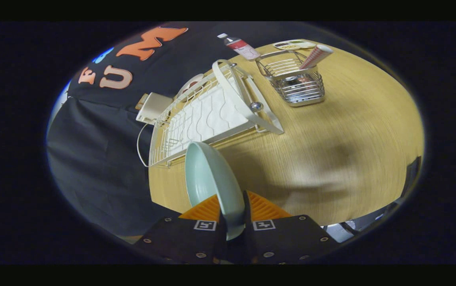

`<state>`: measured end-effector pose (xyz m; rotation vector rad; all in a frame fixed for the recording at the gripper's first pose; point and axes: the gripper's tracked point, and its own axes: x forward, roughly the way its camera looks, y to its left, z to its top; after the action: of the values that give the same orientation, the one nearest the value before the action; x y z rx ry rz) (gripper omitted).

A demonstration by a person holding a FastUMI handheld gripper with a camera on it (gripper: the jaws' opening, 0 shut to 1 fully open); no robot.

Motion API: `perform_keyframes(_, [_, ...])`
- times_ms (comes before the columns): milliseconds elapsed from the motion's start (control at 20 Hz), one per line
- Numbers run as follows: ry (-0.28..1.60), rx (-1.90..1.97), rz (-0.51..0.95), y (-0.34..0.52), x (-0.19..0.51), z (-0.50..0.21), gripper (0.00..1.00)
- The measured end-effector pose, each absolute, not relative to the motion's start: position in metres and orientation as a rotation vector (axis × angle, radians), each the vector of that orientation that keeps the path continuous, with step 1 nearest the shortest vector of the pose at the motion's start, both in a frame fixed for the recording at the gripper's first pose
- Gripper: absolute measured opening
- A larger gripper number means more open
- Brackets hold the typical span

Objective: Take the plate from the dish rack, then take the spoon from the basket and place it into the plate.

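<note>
The tongs (232,216) are clamped on the plate (212,178), one finger pressing on each face of its near rim. The plate is pale blue-green and stands on edge between the fingers, its hollow side turned toward the booth wall, and it reaches forward from the fingers, held up off the desk (351,131). Just beyond the plate's far rim lies the rack (208,115), a white wire frame over a white drip tray with wavy ridges, with a white handle bar arching over its far end and a small shiny knob on its side rail; none of its slots visibly holds a dish. The rack sits along the desk's edge next to the black cloth wall. A small white box (153,107) with a thin white cable looping down from it sits at the rack's wall side, and a round white and red thing peeks out behind the rack, too hidden to tell what it is. Farther on, well apart from the plate, stands the basket (297,81), a chrome wire caddy on the wooden desk. The spoon (316,56) leans in it with a white and red striped handle sticking out over its rim. Beyond the basket a bottle (241,47) with a red label lies near the desk's far edge, and a flat tray (293,45) with greenish contents sits beside it. A soft dark shadow falls on the desk ahead of the fingers.
</note>
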<state>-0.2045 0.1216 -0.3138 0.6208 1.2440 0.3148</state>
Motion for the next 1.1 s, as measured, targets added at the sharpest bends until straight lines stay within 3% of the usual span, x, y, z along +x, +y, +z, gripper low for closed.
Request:
perform_keyframes(400, [1.249,0.710,0.259,0.122,-0.203,-0.340,0.19])
perform_keyframes(650, [1.223,0.561,0.222,0.111,-0.200,-0.349,0.32])
perform_keyframes(800, [1.194,0.480,0.171,0.093,-0.192,-0.353,0.34])
perform_keyframes(1100, [1.008,0.468,0.066,0.046,-0.154,-0.320,0.62])
